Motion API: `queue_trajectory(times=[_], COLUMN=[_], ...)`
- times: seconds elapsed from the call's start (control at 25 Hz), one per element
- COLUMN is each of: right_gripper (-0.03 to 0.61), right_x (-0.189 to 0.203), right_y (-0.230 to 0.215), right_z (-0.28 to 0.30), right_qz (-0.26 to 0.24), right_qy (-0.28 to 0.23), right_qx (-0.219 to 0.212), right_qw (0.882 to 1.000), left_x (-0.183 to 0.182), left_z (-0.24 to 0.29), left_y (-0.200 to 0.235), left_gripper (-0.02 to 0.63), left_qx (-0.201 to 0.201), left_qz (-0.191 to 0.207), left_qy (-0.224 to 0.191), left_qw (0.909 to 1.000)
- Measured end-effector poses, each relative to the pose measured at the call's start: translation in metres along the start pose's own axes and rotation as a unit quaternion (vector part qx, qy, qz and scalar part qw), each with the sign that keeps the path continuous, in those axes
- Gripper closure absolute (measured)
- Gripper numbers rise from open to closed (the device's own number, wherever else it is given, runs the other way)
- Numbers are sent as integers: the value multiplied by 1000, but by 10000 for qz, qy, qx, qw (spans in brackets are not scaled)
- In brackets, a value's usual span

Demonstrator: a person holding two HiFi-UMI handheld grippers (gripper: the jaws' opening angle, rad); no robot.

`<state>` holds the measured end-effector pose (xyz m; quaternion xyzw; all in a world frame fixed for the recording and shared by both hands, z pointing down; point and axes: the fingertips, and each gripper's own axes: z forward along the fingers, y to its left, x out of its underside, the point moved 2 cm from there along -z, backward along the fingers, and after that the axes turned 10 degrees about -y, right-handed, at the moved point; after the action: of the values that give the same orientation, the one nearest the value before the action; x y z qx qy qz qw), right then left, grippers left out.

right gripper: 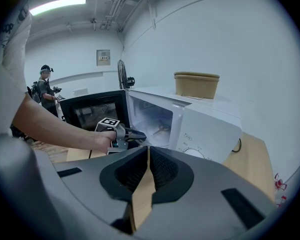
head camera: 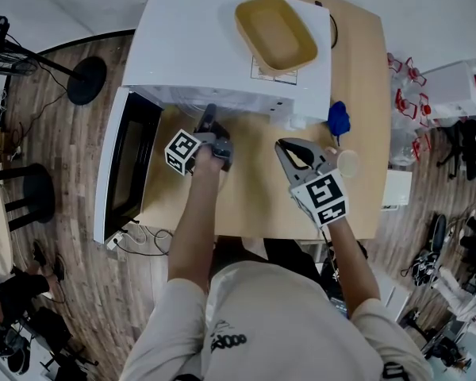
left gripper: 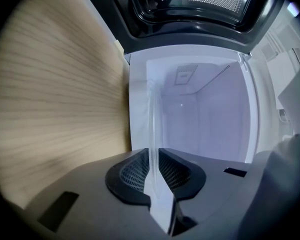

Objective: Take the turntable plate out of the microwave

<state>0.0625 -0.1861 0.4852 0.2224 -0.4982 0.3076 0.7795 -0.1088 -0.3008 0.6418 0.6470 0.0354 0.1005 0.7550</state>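
The white microwave stands on the wooden table with its door swung open to the left. My left gripper reaches into the cavity mouth. In the left gripper view the clear glass turntable plate runs edge-on between the pads, and the left gripper is shut on its rim in front of the white cavity. The right gripper hovers over the table in front of the microwave, shut and empty. In the right gripper view the right gripper faces the microwave and the left gripper.
A tan oval bowl sits on top of the microwave. A blue object and a pale cup lie at the table's right side. Black stands are on the floor to the left. A person stands far back.
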Motion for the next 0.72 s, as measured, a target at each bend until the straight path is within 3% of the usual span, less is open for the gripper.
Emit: queue_trajectory(times=[0.72], right_gripper=[571], right_x=[0], right_y=[11], right_z=[-13], right_qz=[-57], right_qy=[-43], right_qx=[62], right_qw=[10000], left_x=[11], left_z=[-36], left_y=[-17], left_gripper=[568], left_qx=[743], left_qz=[-211], left_qy=[-8], left_qw=[9970])
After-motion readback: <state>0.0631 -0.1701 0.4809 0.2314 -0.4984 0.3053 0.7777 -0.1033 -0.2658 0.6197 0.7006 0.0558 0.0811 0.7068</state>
